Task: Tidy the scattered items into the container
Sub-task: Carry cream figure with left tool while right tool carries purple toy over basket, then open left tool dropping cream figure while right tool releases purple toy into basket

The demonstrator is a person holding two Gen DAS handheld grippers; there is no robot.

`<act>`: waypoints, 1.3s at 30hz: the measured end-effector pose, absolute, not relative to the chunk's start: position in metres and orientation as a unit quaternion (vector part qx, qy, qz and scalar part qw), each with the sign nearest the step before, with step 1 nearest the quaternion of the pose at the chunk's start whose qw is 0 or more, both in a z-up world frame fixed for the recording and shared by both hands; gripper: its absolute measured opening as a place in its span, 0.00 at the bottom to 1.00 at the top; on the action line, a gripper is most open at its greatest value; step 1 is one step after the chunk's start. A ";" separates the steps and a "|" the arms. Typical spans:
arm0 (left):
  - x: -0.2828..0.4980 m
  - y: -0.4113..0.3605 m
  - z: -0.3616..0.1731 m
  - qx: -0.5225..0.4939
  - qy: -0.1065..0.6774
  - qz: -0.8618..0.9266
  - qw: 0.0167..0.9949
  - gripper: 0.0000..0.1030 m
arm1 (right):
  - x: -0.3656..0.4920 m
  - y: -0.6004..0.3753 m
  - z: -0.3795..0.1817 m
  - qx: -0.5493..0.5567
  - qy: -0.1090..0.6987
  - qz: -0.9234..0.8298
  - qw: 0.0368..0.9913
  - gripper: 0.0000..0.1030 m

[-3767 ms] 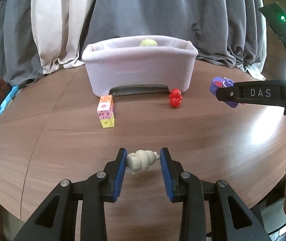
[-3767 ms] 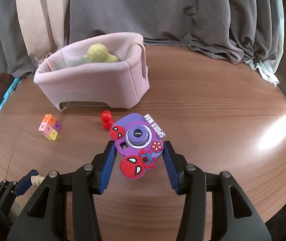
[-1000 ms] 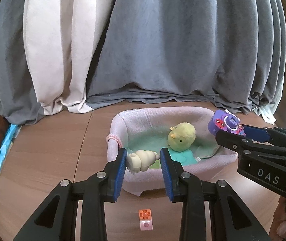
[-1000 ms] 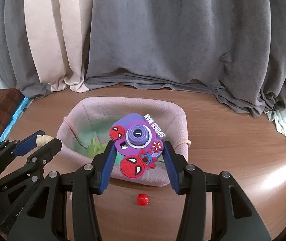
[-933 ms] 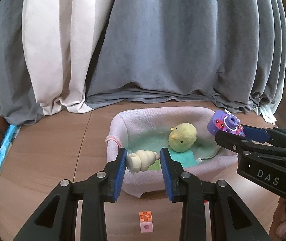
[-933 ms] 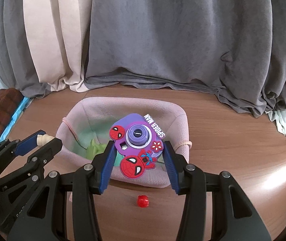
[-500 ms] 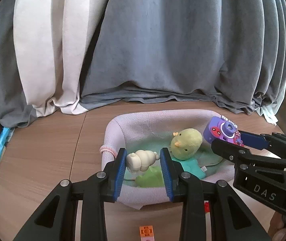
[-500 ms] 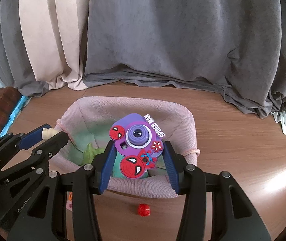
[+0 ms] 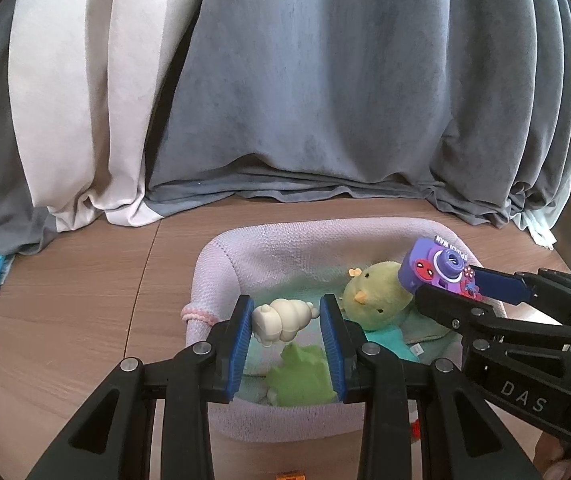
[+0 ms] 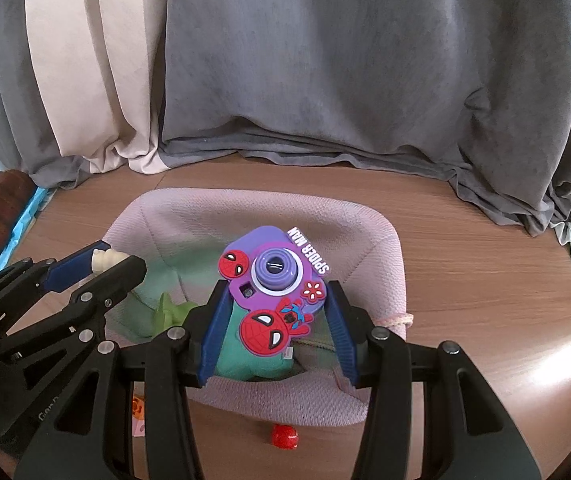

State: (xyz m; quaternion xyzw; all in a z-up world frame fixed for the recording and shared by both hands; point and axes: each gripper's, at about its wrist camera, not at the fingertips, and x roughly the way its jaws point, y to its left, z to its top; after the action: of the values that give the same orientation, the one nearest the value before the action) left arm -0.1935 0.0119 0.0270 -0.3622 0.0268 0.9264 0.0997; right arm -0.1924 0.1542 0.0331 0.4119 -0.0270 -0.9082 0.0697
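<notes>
Pink knitted fabric basket [image 9: 221, 264], soft rounded walls, looped cord handles, on a wood-grain table [image 9: 65, 304]. Inside: plush yellow-green chick [image 9: 377, 300], a teal cloth [image 10: 245, 360], a lumpy green soft toy [image 9: 301, 376].

Left gripper [image 9: 285, 328]: blue ribbed pads clamped on a cream ridged plastic figure [image 9: 281, 318], held over the basket's near-left interior.

Right gripper [image 10: 275, 324]: pads pinching a flat purple rubbery toy camera [image 10: 275, 276] with red spider-mask badges, held above the basket's middle.

On the table in front of the basket: small red rounded piece [image 10: 284, 436]; orange and pink blocks [image 10: 138, 412], partly hidden. Grey and cream curtains [image 10: 325, 80] behind.
</notes>
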 end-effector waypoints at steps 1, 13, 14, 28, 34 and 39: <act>-0.195 0.012 0.026 -0.363 0.026 0.926 0.099 0.30 | -0.193 0.154 0.032 0.413 -0.027 -0.908 0.070 0.43; -0.202 0.010 0.016 -0.369 0.025 0.924 0.101 0.31 | -0.198 0.149 0.026 0.416 -0.013 -0.906 0.072 0.43; -0.202 0.009 0.016 -0.370 0.023 0.923 0.098 0.32 | -0.198 0.148 0.026 0.416 -0.013 -0.906 0.074 0.43; -0.195 0.008 0.014 -0.375 0.032 0.923 0.083 0.62 | -0.194 0.163 0.029 0.417 -0.024 -0.907 0.051 0.67; -0.185 0.008 0.021 -0.369 0.035 0.926 0.072 0.72 | -0.185 0.166 0.038 0.409 -0.028 -0.911 0.048 0.68; -0.175 0.006 0.031 -0.362 0.035 0.929 0.066 0.76 | -0.173 0.168 0.047 0.399 -0.031 -0.915 0.049 0.71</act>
State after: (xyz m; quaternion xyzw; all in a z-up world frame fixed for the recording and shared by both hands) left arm -0.1750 0.0056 0.0310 -0.3617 0.0350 0.9293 0.0659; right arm -0.1734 0.1679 0.0472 0.3995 -0.0315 -0.9149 0.0488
